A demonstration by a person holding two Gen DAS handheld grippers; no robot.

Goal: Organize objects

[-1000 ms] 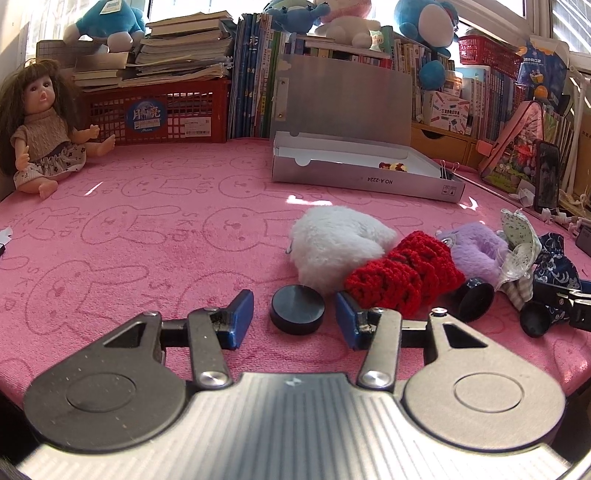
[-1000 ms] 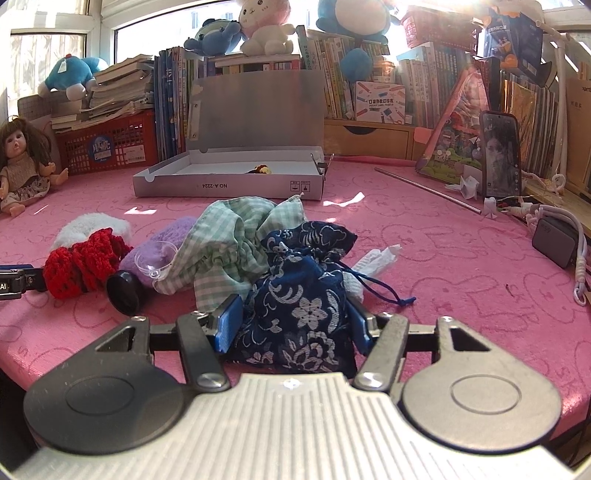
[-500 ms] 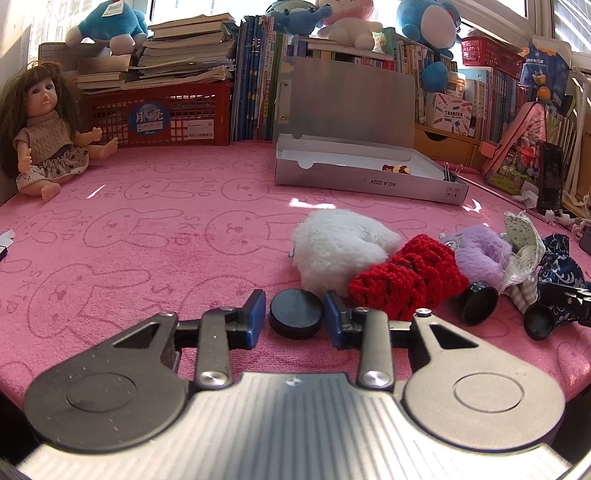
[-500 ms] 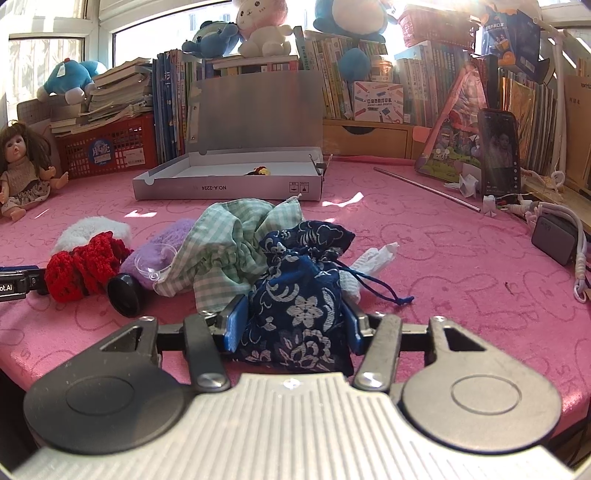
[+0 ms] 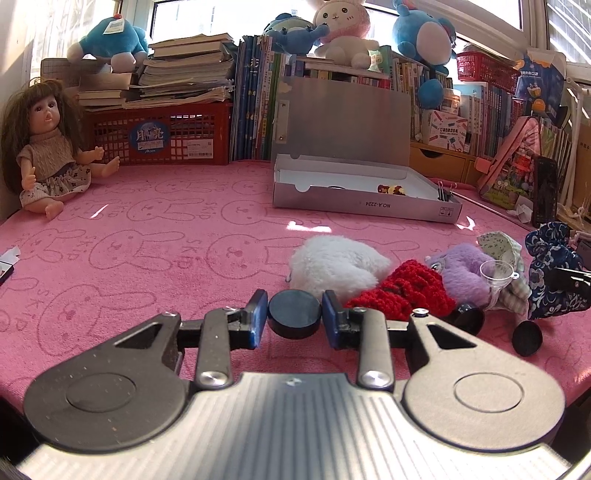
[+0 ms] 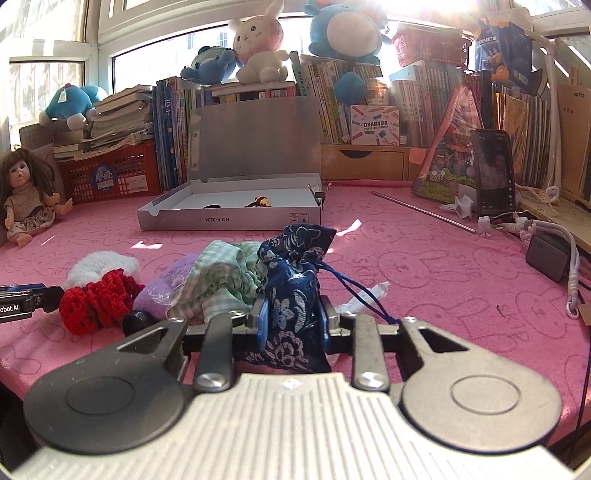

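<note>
Left tongs (image 5: 294, 319) clamp black disc (image 5: 294, 313); right tongs (image 6: 291, 323) clamp blue pouch (image 6: 291, 291).

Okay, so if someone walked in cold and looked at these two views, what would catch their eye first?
Probably the two grips up front: the left gripper shut on a black disc, and the right gripper squeezing a navy floral pouch. Next, the soft heap on the pink bunny-print cloth, and the open grey box behind it.

A doll (image 5: 44, 147) sits beside a red crate (image 5: 159, 134) under stacked books (image 5: 184, 74), with plush toys (image 5: 343, 33) above.
</note>
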